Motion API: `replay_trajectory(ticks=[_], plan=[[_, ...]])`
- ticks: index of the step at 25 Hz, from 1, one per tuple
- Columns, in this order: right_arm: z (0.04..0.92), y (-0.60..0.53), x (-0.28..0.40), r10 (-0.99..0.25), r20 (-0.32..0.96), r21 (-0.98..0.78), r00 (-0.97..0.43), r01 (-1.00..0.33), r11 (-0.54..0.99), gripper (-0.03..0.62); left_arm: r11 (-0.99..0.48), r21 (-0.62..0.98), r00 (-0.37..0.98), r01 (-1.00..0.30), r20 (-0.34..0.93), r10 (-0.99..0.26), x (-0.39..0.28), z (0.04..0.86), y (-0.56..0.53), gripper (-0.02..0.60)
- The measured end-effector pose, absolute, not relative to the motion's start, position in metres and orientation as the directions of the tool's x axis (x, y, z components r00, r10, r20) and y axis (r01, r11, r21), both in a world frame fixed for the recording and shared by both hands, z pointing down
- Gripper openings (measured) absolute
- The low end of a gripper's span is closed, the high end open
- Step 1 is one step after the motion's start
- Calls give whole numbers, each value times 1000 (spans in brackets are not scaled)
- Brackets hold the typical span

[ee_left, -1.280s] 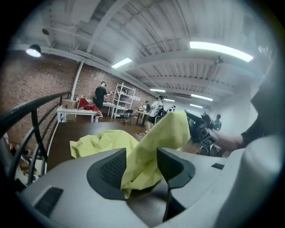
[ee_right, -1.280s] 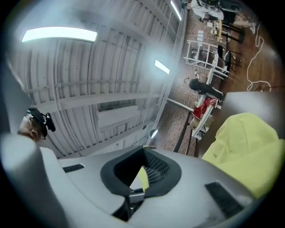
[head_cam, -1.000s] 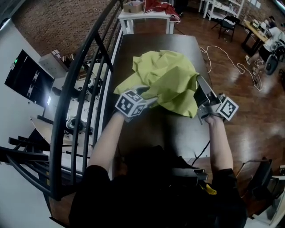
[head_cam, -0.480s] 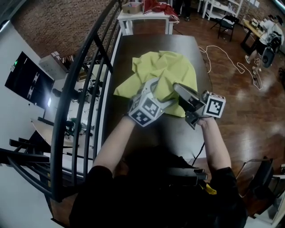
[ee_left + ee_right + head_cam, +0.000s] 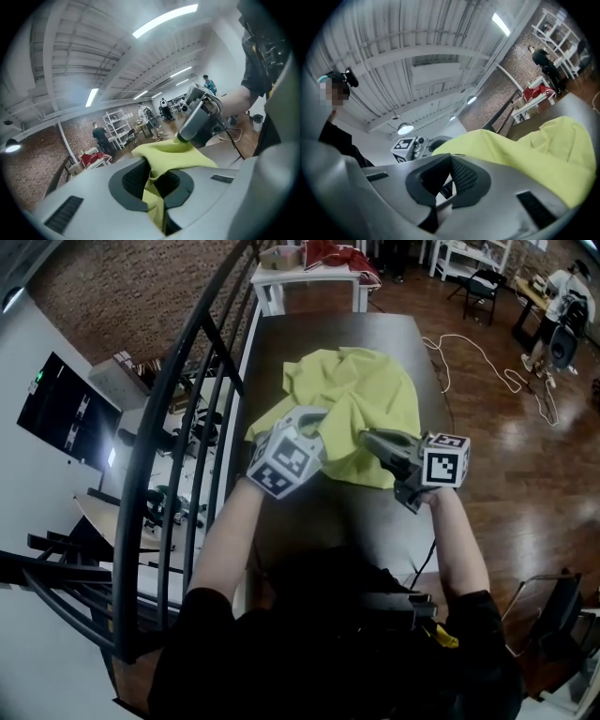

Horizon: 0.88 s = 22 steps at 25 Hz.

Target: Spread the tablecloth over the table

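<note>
The long dark rectangular surface (image 5: 375,517) runs away from me toward 12 o'clock, with a black curved metal railing (image 5: 178,418) along its 9 o'clock side. Both ends of the surface are bare. On its middle lies the yellow-green tablecloth (image 5: 375,390), bunched and creased in a heap, not yet spread. My left gripper (image 5: 321,418) sits at the heap's 8 o'clock edge. Its fingers have just been closing and now pinch a fold of the cloth, which runs up between the dark ribbed pads and stretches from there across to my other gripper. My right gripper (image 5: 367,438) is at the heap's 5 o'clock edge, pointing toward 9 o'clock at the left one, and the two are near each other. Its fingers are clenched on the cloth's near edge: the fabric rises to their tip and drapes over the outside of one finger.
</note>
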State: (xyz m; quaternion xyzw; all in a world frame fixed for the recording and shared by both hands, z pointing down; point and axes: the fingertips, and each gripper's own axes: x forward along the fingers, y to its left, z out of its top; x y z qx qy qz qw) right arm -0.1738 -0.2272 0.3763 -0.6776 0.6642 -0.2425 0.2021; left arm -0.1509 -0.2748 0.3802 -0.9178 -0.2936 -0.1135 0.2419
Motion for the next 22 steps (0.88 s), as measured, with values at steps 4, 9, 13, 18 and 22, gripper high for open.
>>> replay_trajectory(ticks=[4,9,13,18,22], plan=[[388,-227,-172,-996,90,-602,23,-795,-72,6,-731,-371,818,572,326,474,-148,375,-276,4],[385,-219,-170,-997,38,-621,62,-781,-73,6,-694,-499,853,520,346,390,-148,390,-280,155],[378,-212,-161,-994,-24,-649,111,-757,-69,6,-718,-490,866,495,349,358,-158,399,-287,249],[382,-235,-173,-999,5,-663,54,-747,-44,6,-663,-519,838,539,406,364,-171,411,-265,300],[396,-265,-206,-988,126,-584,-90,-812,0,6,-587,-575,820,571,440,367,-180,422,-257,337]])
